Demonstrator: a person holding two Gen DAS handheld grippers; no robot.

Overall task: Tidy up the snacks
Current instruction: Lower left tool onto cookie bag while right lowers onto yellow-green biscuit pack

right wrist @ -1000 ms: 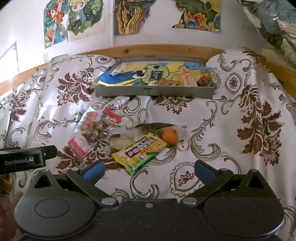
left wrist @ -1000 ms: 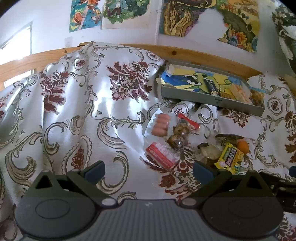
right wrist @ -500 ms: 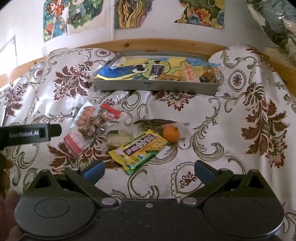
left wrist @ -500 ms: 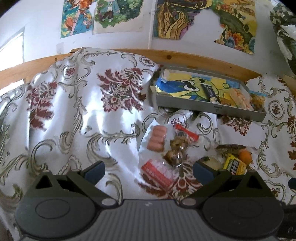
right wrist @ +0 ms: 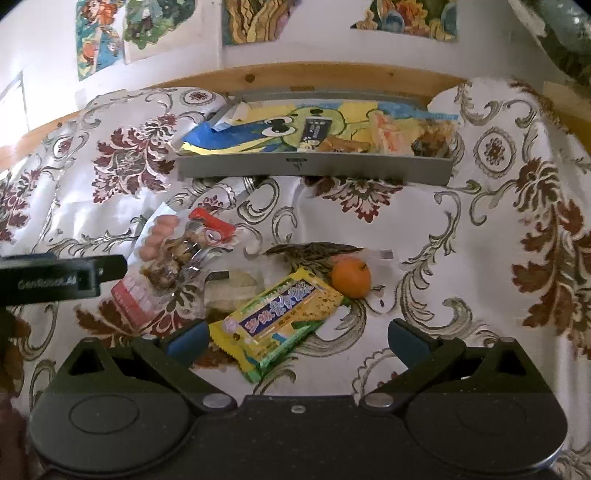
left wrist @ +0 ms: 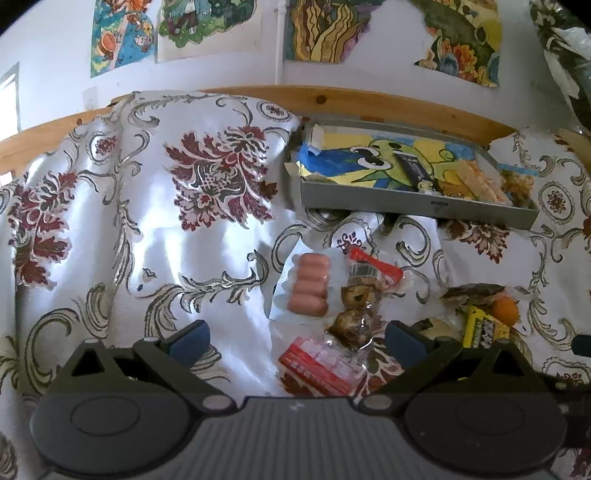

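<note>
A white cloth with dark red flowers and grey scrolls covers the whole surface under both tongs and runs up to a wooden rail at the far edge. Above the rail, coloured posters hang on a white wall.

Far ahead of both tongs, against the rail, sits a grey tray lined with a cartoon picture; a dark packet and some orange and brown snacks lie in it, toward its right end.

The loose snacks lie on the cloth between the tray and the tongs. Just ahead of the right tongs' left finger lies a yellow and green packet, tilted, its near end reaching between the two fingers. Just beyond its far corner is an orange, touching a dark crumpled wrapper. To the left of these, ahead of the left tongs, lie a pack of pink sausages, a clear bag of brown lumps with a red strip at its top, and a red and white packet nearest the left tongs, between its fingers.

The left tongs stand wide apart and hold nothing; from the right wrist view it shows as a dark bar at the left edge. The right tongs are also spread wide and empty, above the cloth.
</note>
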